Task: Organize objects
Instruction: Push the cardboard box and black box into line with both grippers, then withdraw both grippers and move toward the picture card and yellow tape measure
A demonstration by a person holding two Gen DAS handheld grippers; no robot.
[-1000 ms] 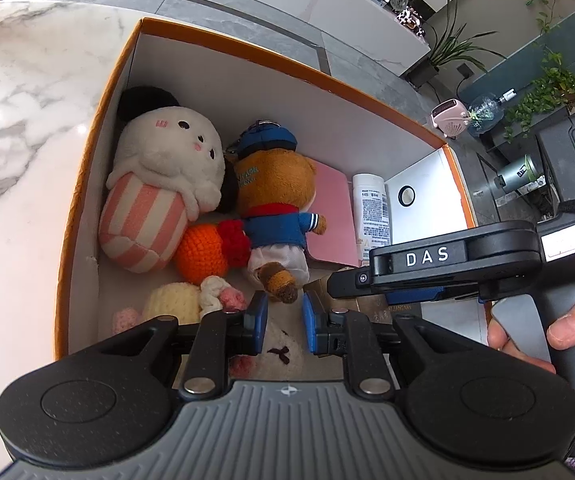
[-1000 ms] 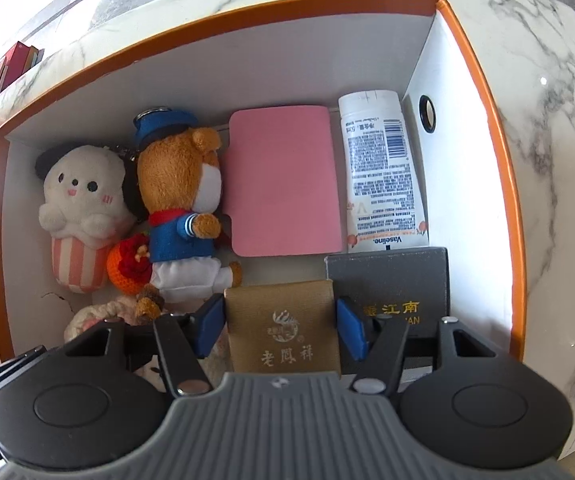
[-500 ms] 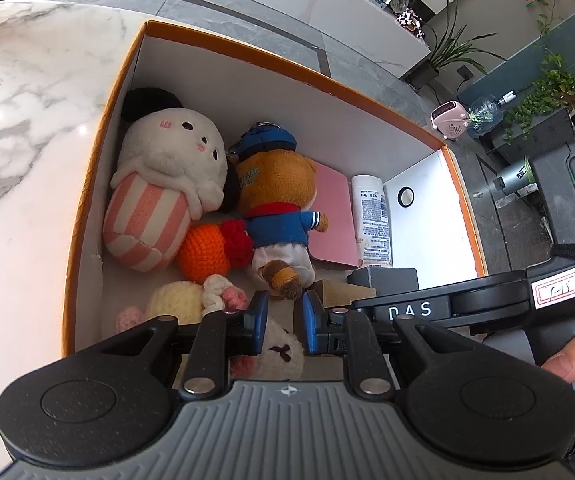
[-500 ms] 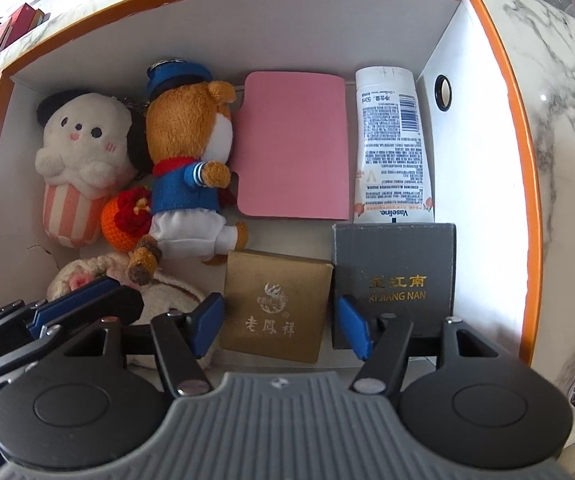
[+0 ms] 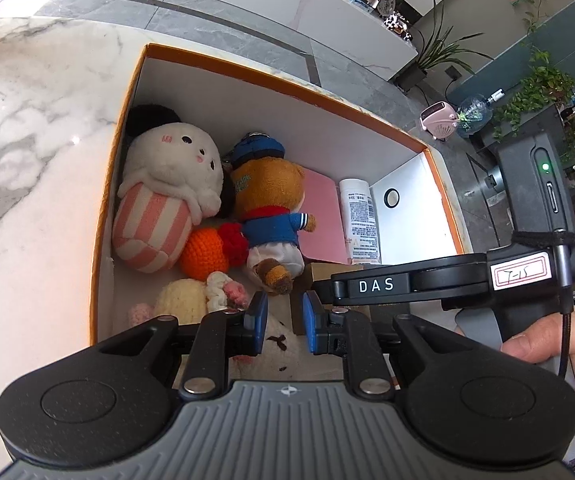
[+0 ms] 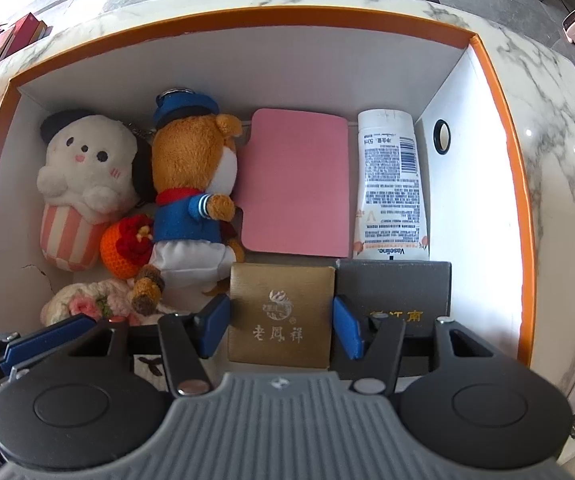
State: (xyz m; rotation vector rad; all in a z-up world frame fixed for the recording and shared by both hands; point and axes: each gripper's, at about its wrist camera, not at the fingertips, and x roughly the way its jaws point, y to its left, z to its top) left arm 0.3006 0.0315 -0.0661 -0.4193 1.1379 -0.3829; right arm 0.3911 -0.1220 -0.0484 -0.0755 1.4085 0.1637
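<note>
gold box [image 6: 281, 312]: flat in the bin [image 6: 247, 64], front row, touching grey box [image 6: 395, 292]
pink pad [image 6: 295, 184]: flat, between bear [image 6: 191, 184] and tube [image 6: 391, 188]

— What carries everything here?
— A white marble surface [image 6: 559, 128] with grey veins.
— And what lies directly on it?
— An open box with an orange rim [image 6: 503, 128], white inside. Some red boxes [image 6: 27, 32] sit at the surface's far left corner, well apart from it.
</note>
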